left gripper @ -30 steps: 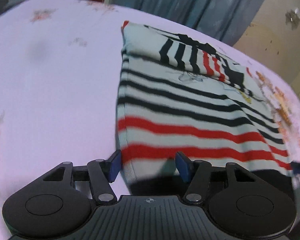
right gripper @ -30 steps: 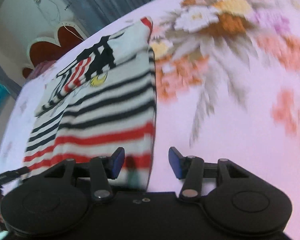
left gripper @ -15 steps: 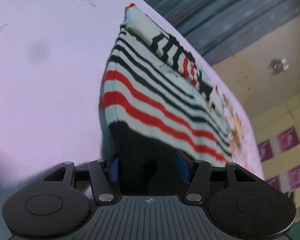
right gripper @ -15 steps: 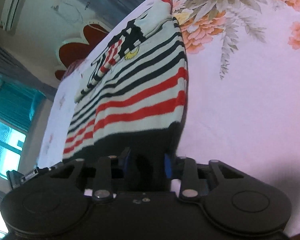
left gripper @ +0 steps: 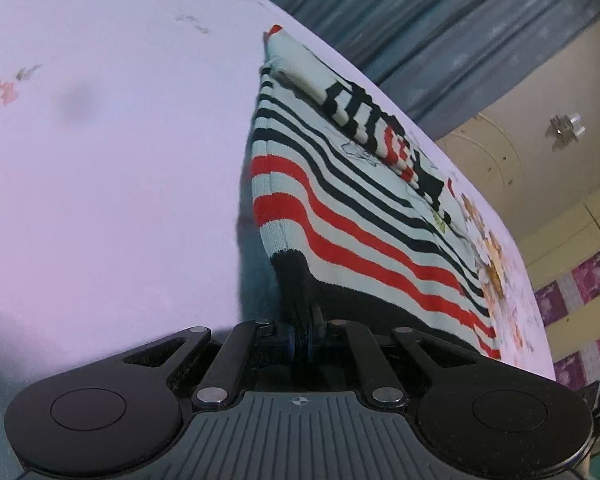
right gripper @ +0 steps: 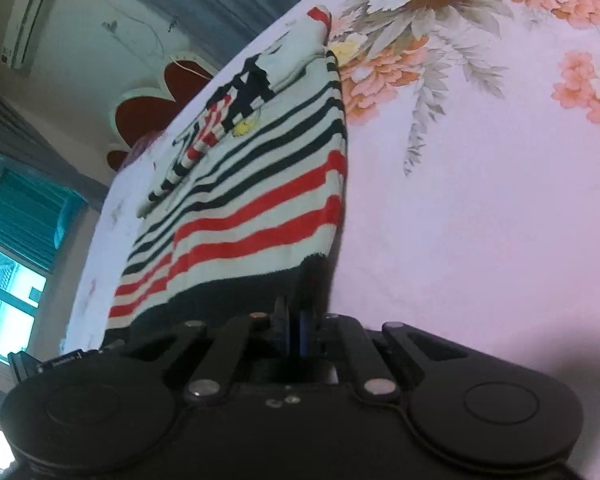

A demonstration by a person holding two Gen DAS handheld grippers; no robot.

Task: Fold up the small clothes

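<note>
- The bed [left gripper: 100, 200] is the largest thing here: a pale pink sheet with a flower print [right gripper: 420, 52], stretching away ahead of both pairs of jaws. It carries the clothing, so I keep the name bed for it.
- Behind the bed hang grey-blue curtains [left gripper: 440, 20], and an air conditioner [right gripper: 28, 20] sits on the wall far beyond the right jaws. They play no part in the work.
- The striped sweater [left gripper: 360, 216] lies flat on the sheet, directly ahead of both jaws. It has black and red stripes on white and a black hem. A sleeve [left gripper: 340, 100] is already folded across its far part, so I judge the side folds are done and the bottom-to-top fold is the one in hand.
- The left gripper [left gripper: 306, 334] has just been closing, and its jaws are now pressed on the left corner of the black hem. The knit rises out of them in a small peak.
- The right gripper [right gripper: 298, 332] has just been closing as well, and its jaws pinch the right corner of the same hem, where the dark cloth goes in between the blue pads.
- Each corner is held apart from the other, I think, so that the hem stays straight and taut when lifted. The hem between the jaws still seems to rest low on the sheet, so the lift has not yet started.
</note>
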